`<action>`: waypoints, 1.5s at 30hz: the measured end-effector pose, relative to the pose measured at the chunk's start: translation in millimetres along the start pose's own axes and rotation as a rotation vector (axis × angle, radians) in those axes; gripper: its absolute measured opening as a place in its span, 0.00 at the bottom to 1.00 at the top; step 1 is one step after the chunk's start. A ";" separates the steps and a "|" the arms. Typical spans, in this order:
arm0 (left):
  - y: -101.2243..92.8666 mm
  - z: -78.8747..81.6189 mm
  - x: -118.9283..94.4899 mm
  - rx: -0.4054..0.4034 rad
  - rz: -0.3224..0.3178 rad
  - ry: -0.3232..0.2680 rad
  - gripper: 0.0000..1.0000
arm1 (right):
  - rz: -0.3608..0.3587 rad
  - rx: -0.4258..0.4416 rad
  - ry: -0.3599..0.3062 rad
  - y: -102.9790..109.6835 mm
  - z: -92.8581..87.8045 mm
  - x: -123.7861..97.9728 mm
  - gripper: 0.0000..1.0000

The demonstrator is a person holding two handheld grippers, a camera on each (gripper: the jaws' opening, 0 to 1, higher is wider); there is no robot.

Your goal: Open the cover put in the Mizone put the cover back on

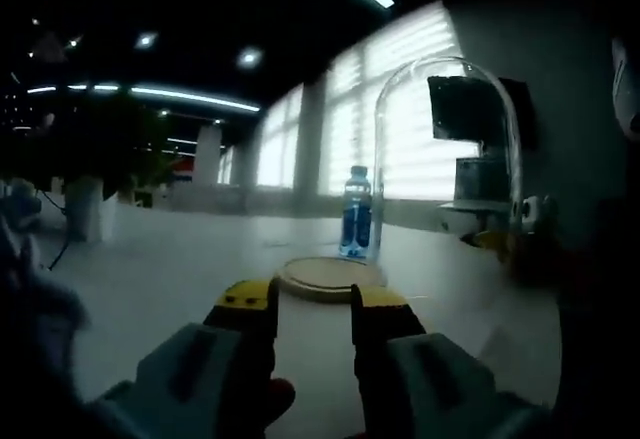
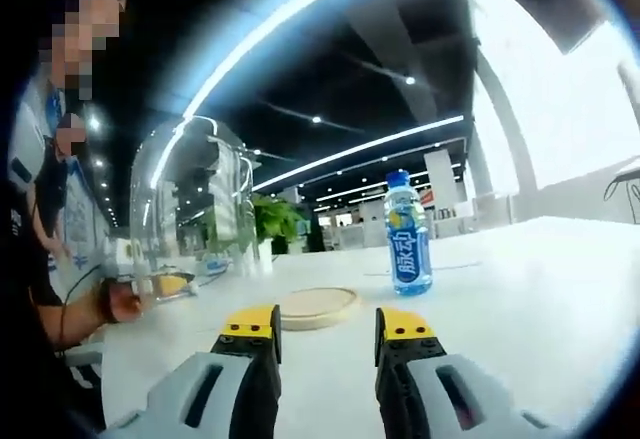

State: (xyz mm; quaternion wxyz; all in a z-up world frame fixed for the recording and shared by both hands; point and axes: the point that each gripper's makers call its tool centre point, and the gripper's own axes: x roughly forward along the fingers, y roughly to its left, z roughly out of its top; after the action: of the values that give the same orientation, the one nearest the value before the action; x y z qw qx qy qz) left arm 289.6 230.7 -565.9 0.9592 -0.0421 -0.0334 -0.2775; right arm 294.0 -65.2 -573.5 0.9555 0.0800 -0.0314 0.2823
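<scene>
A blue Mizone bottle [image 1: 356,214] [image 2: 408,239] stands upright on the white table, just behind a round wooden base [image 1: 330,277] [image 2: 315,306] that has nothing on it. The clear glass dome cover [image 1: 450,139] [image 2: 195,209] is off the base. It stands to the right in the left gripper view and to the left in the right gripper view, its lower rim down near the tabletop. My left gripper [image 1: 312,304] is open and empty, a short way in front of the base. My right gripper [image 2: 328,327] is also open and empty, facing the base.
The white table [image 2: 540,299] stretches wide around the base. A person sits at the left edge of the right gripper view, one hand [image 2: 120,302] near the dome. A potted plant [image 2: 275,221] and bright blinds [image 1: 410,109] lie beyond.
</scene>
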 end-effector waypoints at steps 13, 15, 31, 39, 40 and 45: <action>-7.3 -3.8 -0.1 0.069 -0.034 0.019 0.33 | -0.018 -0.039 0.023 -1.7 -3.9 1.8 0.29; -5.0 -3.5 -0.4 0.066 -0.024 0.018 0.33 | -0.018 -0.045 0.025 -1.1 -4.2 1.7 0.29; -3.2 -1.1 -1.3 0.034 -0.015 0.005 0.33 | -0.034 -0.080 0.041 -3.2 -6.2 1.3 0.28; 0.8 -0.7 -0.8 0.042 -0.009 -0.003 0.36 | -0.042 -0.074 0.023 -5.7 -3.3 1.0 0.26; 2.5 -0.8 -1.0 0.042 -0.004 -0.002 0.36 | -0.044 -0.073 0.023 -6.3 -3.3 0.9 0.26; 7.1 -1.6 -1.1 0.054 0.019 0.004 0.35 | -0.048 -0.076 0.028 -7.1 -4.3 1.0 0.26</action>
State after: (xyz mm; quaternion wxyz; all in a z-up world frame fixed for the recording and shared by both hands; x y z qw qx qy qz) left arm 292.5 237.1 -568.0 0.9627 -0.0159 -0.0384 -0.2673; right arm 298.8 -69.9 -578.7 0.9646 0.0402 -0.0267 0.2591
